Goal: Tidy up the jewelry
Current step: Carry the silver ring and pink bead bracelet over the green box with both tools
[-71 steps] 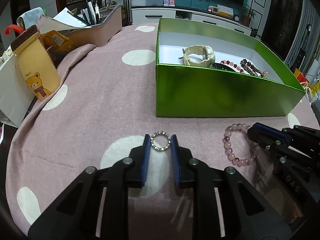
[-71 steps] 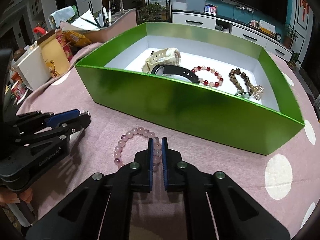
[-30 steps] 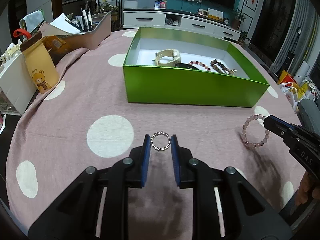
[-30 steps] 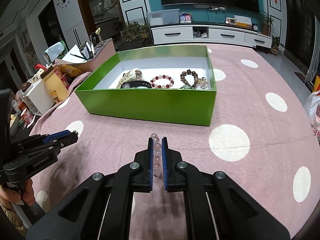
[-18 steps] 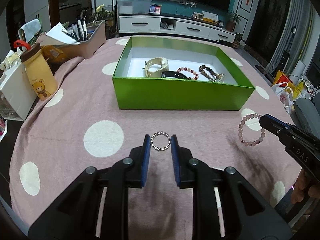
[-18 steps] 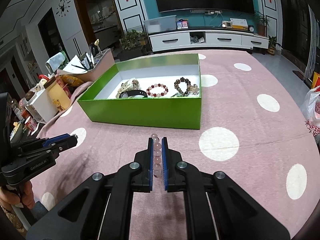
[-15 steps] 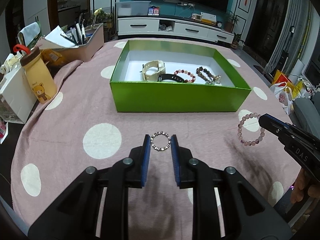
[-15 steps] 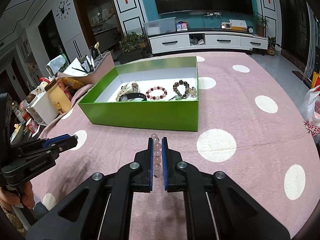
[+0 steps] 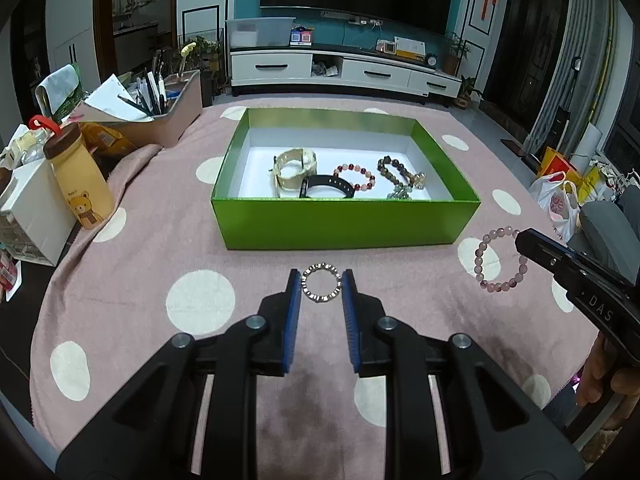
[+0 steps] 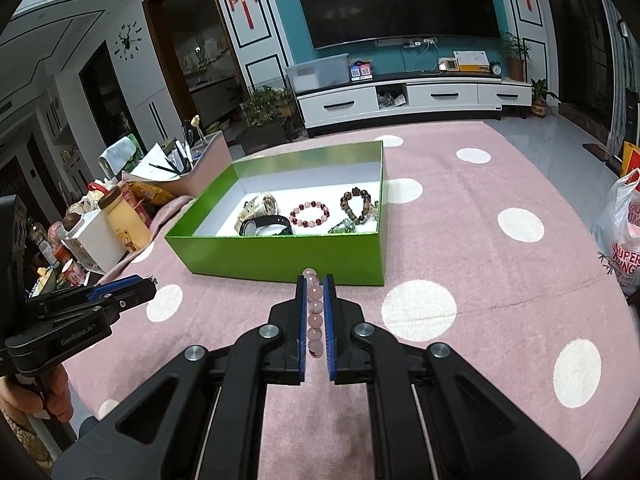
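My left gripper [image 9: 321, 278] is shut on a small silver beaded ring bracelet [image 9: 320, 288] and holds it above the pink dotted tablecloth, in front of the green box [image 9: 344, 224]. My right gripper [image 10: 312, 282] is shut on a pale pink bead bracelet [image 10: 313, 316], which hangs as a loop in the left wrist view [image 9: 498, 258]. The box [image 10: 280, 256] holds a cream watch [image 9: 294, 168], a black band [image 9: 326, 190], a red bead bracelet [image 9: 356, 176] and a brown bead bracelet [image 9: 396, 172]. Both grippers are held well above the table, short of the box.
A yellow bear bottle [image 9: 82, 184], a white case [image 9: 28, 216] and a pink tray of pens and papers [image 9: 160, 108] stand at the table's left. Bags [image 9: 560, 196] lie on the floor to the right. A TV cabinet [image 9: 344, 72] is behind.
Both grippers have risen and drawn back from the table with their bracelets; the green box now looks smaller and farther away. Both grips are unchanged.
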`<move>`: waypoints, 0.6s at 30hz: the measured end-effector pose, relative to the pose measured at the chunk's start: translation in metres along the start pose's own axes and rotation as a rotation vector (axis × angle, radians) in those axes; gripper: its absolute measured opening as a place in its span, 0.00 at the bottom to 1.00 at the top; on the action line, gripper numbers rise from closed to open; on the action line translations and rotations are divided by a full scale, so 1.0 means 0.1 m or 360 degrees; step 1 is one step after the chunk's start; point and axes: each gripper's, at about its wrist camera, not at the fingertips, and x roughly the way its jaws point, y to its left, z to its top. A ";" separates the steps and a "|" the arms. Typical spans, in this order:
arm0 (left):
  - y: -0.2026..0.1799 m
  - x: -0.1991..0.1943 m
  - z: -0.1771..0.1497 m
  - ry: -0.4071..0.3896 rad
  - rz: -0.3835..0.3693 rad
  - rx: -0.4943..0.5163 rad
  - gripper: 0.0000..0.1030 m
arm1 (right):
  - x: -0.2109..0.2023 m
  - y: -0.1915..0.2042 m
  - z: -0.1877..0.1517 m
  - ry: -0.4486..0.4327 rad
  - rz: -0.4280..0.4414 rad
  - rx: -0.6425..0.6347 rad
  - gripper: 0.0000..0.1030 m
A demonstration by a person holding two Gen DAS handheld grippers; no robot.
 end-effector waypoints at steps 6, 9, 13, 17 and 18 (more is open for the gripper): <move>-0.02 -0.04 0.08 -0.0027 -0.0002 0.0007 0.20 | -0.03 0.00 0.07 -0.0034 0.0016 0.0000 0.07; -0.03 -0.04 0.11 -0.0035 -0.0002 0.0014 0.20 | -0.04 0.00 0.11 -0.0050 0.0022 0.0001 0.07; -0.04 -0.04 0.16 -0.0049 -0.0005 0.0022 0.20 | -0.05 0.00 0.17 -0.0073 0.0029 0.0003 0.07; -0.07 -0.06 0.23 -0.0071 -0.0008 0.0037 0.20 | -0.06 0.00 0.22 -0.0095 0.0038 0.0000 0.07; -0.08 -0.07 0.24 -0.0076 -0.0008 0.0041 0.20 | -0.07 0.01 0.23 -0.0099 0.0040 -0.0001 0.07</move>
